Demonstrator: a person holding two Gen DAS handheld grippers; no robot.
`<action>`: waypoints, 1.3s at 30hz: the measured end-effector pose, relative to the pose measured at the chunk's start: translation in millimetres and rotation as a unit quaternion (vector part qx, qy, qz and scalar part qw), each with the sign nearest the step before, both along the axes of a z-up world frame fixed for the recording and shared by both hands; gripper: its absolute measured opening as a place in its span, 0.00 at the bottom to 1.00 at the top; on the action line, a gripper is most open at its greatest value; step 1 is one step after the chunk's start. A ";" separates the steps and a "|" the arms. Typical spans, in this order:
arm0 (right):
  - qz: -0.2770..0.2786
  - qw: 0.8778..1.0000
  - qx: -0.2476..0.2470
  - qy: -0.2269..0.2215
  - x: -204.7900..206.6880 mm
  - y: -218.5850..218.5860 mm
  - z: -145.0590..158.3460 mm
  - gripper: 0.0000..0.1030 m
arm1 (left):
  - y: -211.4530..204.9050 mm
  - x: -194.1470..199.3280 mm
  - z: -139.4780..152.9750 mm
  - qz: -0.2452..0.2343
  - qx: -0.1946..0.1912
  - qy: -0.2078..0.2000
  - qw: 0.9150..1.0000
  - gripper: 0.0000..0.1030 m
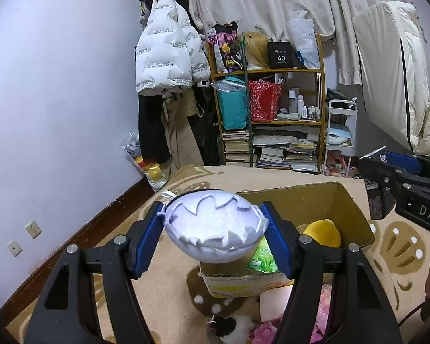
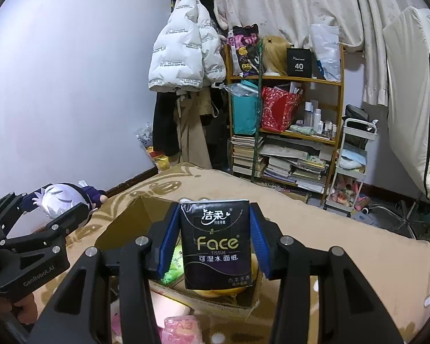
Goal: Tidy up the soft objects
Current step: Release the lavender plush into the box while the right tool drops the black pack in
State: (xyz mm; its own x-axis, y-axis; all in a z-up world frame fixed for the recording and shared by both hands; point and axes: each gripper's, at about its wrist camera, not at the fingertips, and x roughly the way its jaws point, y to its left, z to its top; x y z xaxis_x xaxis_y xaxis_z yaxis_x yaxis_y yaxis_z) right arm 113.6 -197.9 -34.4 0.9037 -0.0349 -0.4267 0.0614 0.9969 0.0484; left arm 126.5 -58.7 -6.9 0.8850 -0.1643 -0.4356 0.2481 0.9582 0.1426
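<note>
My left gripper (image 1: 215,226) is clamped on a white-haired plush doll head (image 1: 213,229), held above the near edge of the open brown cardboard box (image 1: 352,200) on the tan patterned carpet (image 1: 395,246). My right gripper (image 2: 213,240) is clamped on an upright black tissue pack printed "Face" (image 2: 215,243), also over the box — inside lie a yellow plush toy (image 1: 322,232) and a green tissue pack (image 1: 262,258). A wooden shelf of books and bags (image 1: 272,100) stands behind
</note>
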 end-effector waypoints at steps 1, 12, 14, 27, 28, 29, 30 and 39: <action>0.001 1.000 0.003 0.001 2.6 -0.9 -2.0 0.48 | -0.2 1.7 -0.9 -0.002 -0.003 -0.001 1.000 0.65; 0.010 0.998 0.053 0.021 14.8 -15.0 -27.1 0.48 | -12.6 4.9 -8.2 -0.054 -0.020 0.001 0.998 0.65; 0.008 0.998 0.051 0.027 17.1 -15.8 -32.0 0.48 | -14.8 7.4 -11.5 -0.057 -0.019 0.007 0.998 0.65; 0.021 0.994 0.093 0.052 27.4 -28.7 -58.3 0.49 | -14.9 29.9 -40.5 -0.062 -0.032 0.098 0.993 0.67; 0.021 0.994 0.097 0.055 28.3 -29.1 -60.6 0.49 | -15.2 29.6 -42.2 -0.060 -0.029 0.100 0.993 0.67; 0.022 0.993 0.099 0.057 28.6 -29.0 -63.0 0.49 | -15.3 30.2 -44.1 -0.060 -0.028 0.104 0.992 0.67; 0.024 0.993 0.099 0.060 28.5 -28.6 -64.7 0.49 | -15.5 30.9 -45.9 -0.059 -0.027 0.108 0.992 0.67; 0.029 0.993 0.095 0.062 24.0 -26.0 -64.2 0.63 | -12.8 29.9 -47.7 -0.048 -0.014 0.112 0.992 0.80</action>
State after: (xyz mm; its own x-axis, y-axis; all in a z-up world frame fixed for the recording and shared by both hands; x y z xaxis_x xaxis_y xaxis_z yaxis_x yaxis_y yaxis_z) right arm 137.6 -224.0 -98.6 0.8418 0.1072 -0.5291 0.0223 0.9723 0.2325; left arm 156.4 -71.5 -54.6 0.7459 -0.2585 -0.6139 0.3610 0.9314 0.0464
